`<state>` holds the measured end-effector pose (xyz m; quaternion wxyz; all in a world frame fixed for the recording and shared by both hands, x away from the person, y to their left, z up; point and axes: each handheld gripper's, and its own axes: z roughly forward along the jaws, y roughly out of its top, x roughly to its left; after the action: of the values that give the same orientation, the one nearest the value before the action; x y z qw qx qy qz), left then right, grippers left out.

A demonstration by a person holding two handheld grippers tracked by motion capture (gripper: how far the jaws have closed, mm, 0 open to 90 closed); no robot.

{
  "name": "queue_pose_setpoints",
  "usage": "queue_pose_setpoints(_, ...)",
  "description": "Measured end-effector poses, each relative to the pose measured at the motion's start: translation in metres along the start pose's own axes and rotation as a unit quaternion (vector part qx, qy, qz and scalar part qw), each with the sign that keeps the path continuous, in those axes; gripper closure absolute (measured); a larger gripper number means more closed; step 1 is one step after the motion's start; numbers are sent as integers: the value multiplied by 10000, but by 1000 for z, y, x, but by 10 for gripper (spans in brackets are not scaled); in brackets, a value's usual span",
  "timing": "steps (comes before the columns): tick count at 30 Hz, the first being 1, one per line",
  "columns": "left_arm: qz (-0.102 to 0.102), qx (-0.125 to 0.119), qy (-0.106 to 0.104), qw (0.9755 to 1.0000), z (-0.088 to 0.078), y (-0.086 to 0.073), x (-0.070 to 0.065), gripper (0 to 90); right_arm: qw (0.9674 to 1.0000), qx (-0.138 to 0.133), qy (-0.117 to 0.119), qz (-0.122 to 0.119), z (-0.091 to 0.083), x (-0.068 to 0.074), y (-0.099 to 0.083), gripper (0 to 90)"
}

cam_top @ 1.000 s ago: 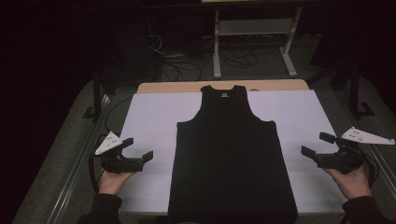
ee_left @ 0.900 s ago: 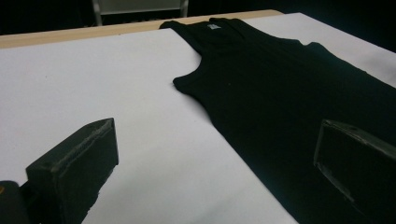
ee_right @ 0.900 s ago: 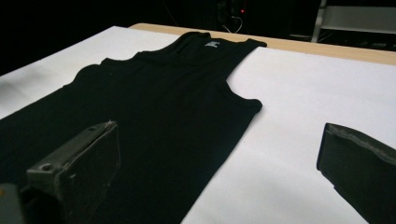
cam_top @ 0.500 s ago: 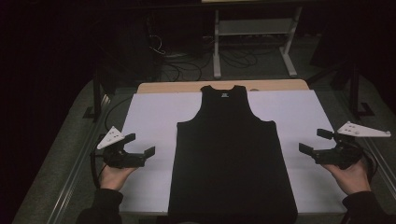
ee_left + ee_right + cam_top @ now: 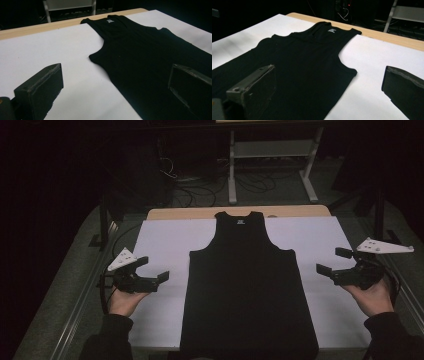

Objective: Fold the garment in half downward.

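Note:
A black tank top [image 5: 247,285] lies flat on its back on a white sheet [image 5: 160,240], neck toward the far edge and a small white label at the collar. My left gripper [image 5: 153,269] hovers open over the sheet, left of the top's side hem. In the left gripper view the tank top [image 5: 150,55] spreads ahead and right, and the left gripper [image 5: 116,75] has its jaws wide apart. My right gripper [image 5: 332,261] is open to the right of the top. In the right gripper view the tank top [image 5: 304,57] lies between the wide-set jaws of the right gripper [image 5: 329,75].
The white sheet covers a wooden table [image 5: 295,211] whose bare strip shows at the far edge. Behind it stand a white metal frame [image 5: 272,150] and floor cables [image 5: 200,190]. Dark posts [image 5: 103,225] flank the table's sides.
Both grippers have moved slightly forward and up, staying open. The tank top has not moved.

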<state>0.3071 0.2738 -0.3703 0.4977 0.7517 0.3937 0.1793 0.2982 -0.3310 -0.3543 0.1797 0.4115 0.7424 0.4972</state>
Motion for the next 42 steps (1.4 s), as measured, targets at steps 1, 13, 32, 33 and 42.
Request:
queue_pose_setpoints(1, 26, -4, -13, 10000, 0, 2, 1, 0, 10000, -2, 10, -5, 0, 0, 3, 0)
queue_pose_setpoints(13, 121, 62, -107, 9999, 9, 15, 3, 0, 9999, 113, 56, -69, 8, -5, 20, 0)
queue_pose_setpoints(32, 227, 214, -260, 9992, 27, 34, 5, 0, 9994, 288, 117, -117, 30, -14, 36, 0)
queue_pose_setpoints(33, 223, 208, -263, 9992, 28, 35, 5, 0, 9994, 304, 106, -108, 30, -16, 36, 0)
queue_pose_setpoints(42, 166, 306, -280, 9990, 39, 38, 12, 0, 9992, 378, 85, -48, 34, -24, 40, 0)
